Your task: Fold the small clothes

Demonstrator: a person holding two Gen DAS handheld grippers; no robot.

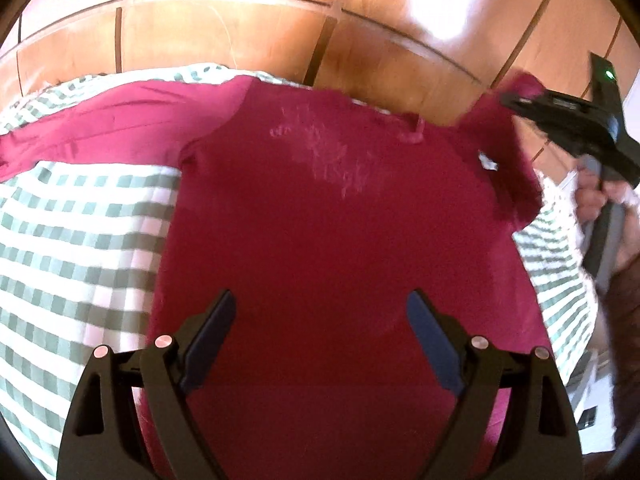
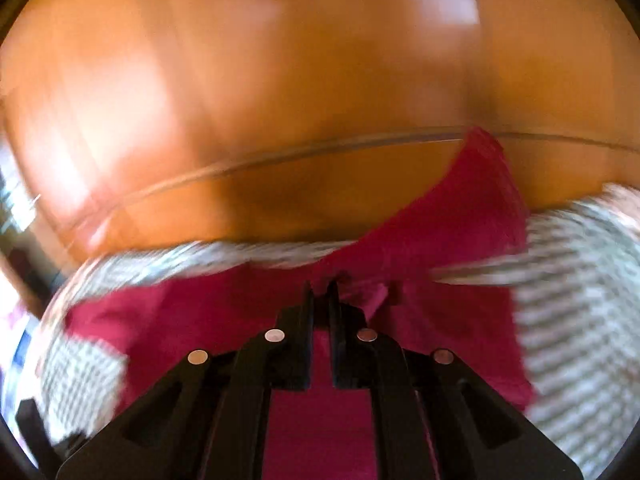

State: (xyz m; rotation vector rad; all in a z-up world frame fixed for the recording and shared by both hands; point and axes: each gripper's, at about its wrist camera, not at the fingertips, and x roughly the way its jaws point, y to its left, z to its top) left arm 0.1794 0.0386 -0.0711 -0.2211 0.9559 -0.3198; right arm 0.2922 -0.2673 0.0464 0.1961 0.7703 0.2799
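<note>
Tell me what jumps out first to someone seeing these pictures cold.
A crimson long-sleeved shirt dominates, spread over a green-and-white checked cloth on a glossy wooden floor. At the shirt's right side, the right gripper has its jaws shut on the sleeve, lifting it off the cloth. The left gripper hangs over the shirt's lower body with jaws wide apart, holding nothing.

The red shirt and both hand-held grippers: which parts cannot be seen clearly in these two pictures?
- Shirt hem: left wrist view, cut off by the bottom edge and hidden behind the open left hand-held gripper.
- Shirt print: left wrist view, too faded to read.
- Right hand-held gripper grip: right wrist view, motion blur; how much sleeve it pinches is unclear.
</note>
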